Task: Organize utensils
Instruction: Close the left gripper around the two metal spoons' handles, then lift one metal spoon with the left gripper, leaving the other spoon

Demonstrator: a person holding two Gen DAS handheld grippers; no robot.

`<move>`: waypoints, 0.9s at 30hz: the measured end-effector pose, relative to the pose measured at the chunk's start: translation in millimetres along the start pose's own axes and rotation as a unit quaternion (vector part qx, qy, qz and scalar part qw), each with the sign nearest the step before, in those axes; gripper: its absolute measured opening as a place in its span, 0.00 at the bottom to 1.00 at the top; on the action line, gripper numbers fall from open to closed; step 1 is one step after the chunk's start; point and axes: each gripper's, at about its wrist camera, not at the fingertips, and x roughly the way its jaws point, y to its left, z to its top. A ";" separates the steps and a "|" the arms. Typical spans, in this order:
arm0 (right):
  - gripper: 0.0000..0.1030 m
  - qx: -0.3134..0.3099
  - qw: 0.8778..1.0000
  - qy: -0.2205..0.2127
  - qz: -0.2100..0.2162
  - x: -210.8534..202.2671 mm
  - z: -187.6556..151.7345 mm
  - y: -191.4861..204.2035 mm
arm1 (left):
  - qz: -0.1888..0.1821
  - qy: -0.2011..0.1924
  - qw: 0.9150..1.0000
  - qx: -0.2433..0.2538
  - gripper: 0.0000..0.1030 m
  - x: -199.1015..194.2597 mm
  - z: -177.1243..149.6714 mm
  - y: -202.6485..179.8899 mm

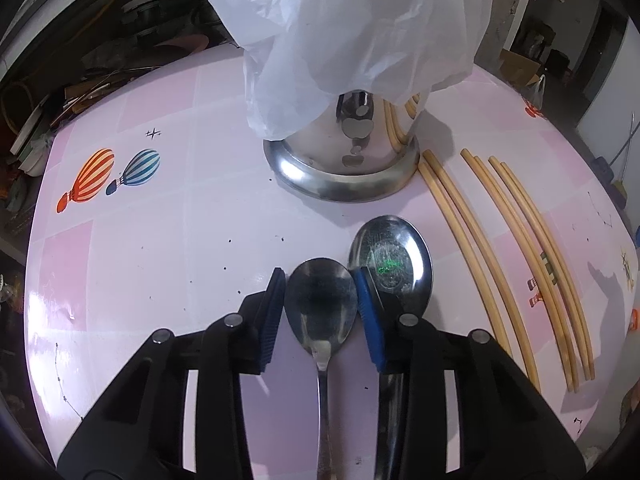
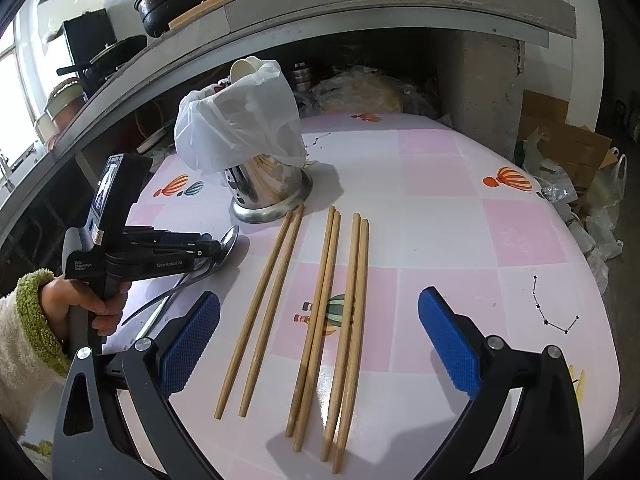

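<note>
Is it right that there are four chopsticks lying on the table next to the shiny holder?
Not quite. There are six chopsticks, not four, lying in three pairs on the table beside the holder. The right wrist view shows all six.

Black grippers with blue textured pads, cream fleece sleeve cuffed green.

Six wooden chopsticks on the counter, lying in three pairs. Two metal spoons, one steel holder, one plastic bag.
</note>
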 end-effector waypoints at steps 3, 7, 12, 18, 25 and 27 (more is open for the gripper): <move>0.94 0.000 1.000 0.000 -0.001 -0.2 -0.5 0.1 | -0.001 0.000 1.000 -0.007 0.34 -1.0 -1.0 2.4; 0.94 -0.003 1.000 0.001 -0.004 -2.1 -0.7 0.9 | -0.004 -0.007 1.000 -0.021 0.34 -4.5 -3.4 9.4; 0.94 -0.004 1.000 -0.003 -0.004 -4.6 -2.0 2.4 | 0.001 -0.018 0.999 -0.037 0.34 -12.4 -5.6 22.0; 0.94 -0.007 1.000 -0.001 0.000 -3.6 -1.7 5.6 | 0.011 -0.045 0.997 -0.058 0.34 -35.0 -8.3 38.2; 0.94 -0.007 1.000 -0.003 0.004 -4.9 -1.3 9.4 | 0.017 -0.090 0.993 -0.078 0.34 -74.0 -13.5 50.5; 0.94 -0.008 1.000 -0.003 0.005 -5.9 -1.3 10.9 | 0.021 -0.102 0.992 -0.078 0.34 -85.0 -16.1 49.4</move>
